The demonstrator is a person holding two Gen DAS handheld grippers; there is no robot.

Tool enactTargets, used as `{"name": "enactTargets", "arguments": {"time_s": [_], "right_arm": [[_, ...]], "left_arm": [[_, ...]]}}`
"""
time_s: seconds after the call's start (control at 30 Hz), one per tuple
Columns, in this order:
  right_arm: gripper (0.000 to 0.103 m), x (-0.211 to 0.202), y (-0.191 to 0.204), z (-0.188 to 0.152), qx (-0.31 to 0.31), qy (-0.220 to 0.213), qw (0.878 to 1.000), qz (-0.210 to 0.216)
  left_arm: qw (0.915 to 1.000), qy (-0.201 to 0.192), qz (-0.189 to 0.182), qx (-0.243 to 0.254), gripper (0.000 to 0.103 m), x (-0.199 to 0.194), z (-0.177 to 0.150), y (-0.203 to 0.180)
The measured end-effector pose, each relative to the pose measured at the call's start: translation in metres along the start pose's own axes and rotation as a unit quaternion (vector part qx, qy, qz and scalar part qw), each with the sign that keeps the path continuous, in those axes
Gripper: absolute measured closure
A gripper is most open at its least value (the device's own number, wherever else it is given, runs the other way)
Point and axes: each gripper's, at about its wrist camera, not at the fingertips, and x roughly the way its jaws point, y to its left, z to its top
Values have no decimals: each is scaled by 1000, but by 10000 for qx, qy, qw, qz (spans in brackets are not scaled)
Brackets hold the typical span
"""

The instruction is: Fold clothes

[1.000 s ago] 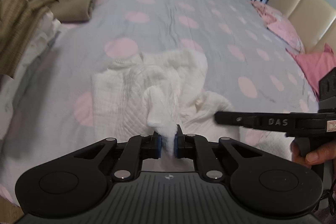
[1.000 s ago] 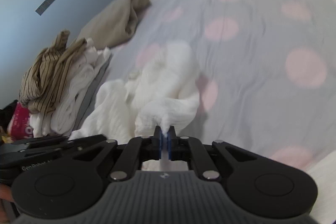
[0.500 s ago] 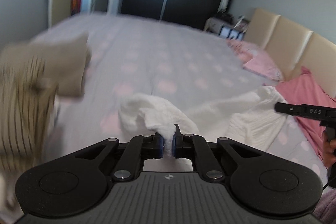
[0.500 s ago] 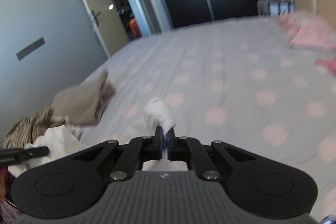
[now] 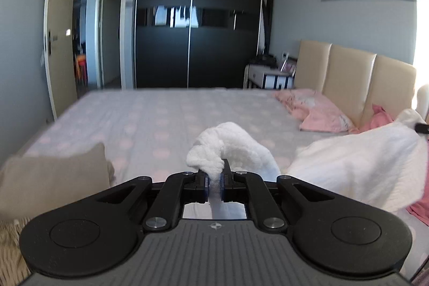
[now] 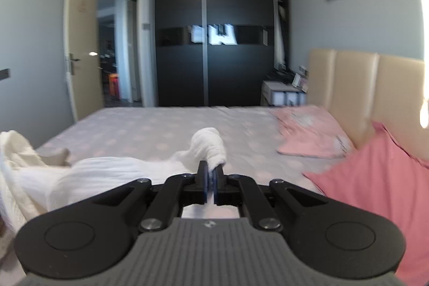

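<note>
A white textured garment hangs in the air above the bed, stretched between both grippers. My left gripper is shut on one bunched corner of it, the cloth bulging over the fingertips. In the right wrist view the same garment runs off to the left, and my right gripper is shut on another bunched corner. At the far right edge of the left wrist view the tip of the right gripper shows, with cloth draped from it. Both grippers point nearly level across the bed.
The bed has a grey cover with pink dots. A beige folded garment lies at the left. Pink pillows and a beige headboard stand at the right. A black wardrobe and an open door are behind.
Both grippers rose and tilted up from looking down at the bed to nearly level. The white garment came up off the cover with them and spread out between them.
</note>
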Motion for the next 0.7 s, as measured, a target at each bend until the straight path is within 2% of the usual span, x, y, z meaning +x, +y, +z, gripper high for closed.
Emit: {"name": "enactTargets", "arguments": {"time_s": [0.1, 0.2, 0.33, 0.47, 0.57, 0.7], "right_arm": [[99, 18, -18, -27, 119, 441, 9989, -118], [99, 38, -27, -63, 110, 1030, 9944, -187], [103, 63, -32, -117, 17, 1870, 9818, -323], [103, 80, -39, -161, 38, 2564, 9659, -350], [103, 85, -35, -176, -84, 2741, 9614, -242], [103, 93, -20, -182, -170, 2736, 9616, 125]], "left_arm": [[9985, 463, -165, -221, 97, 22, -27, 18], [9934, 1117, -175, -188, 97, 49, -61, 26], [9800, 1988, -50, -50, 97, 79, -105, 34], [9641, 2647, -39, 224, 97, 95, -137, 38], [9523, 3025, -33, 396, 97, 99, -158, 42], [9404, 3368, -25, 462, 93, 100, -178, 46]]}}
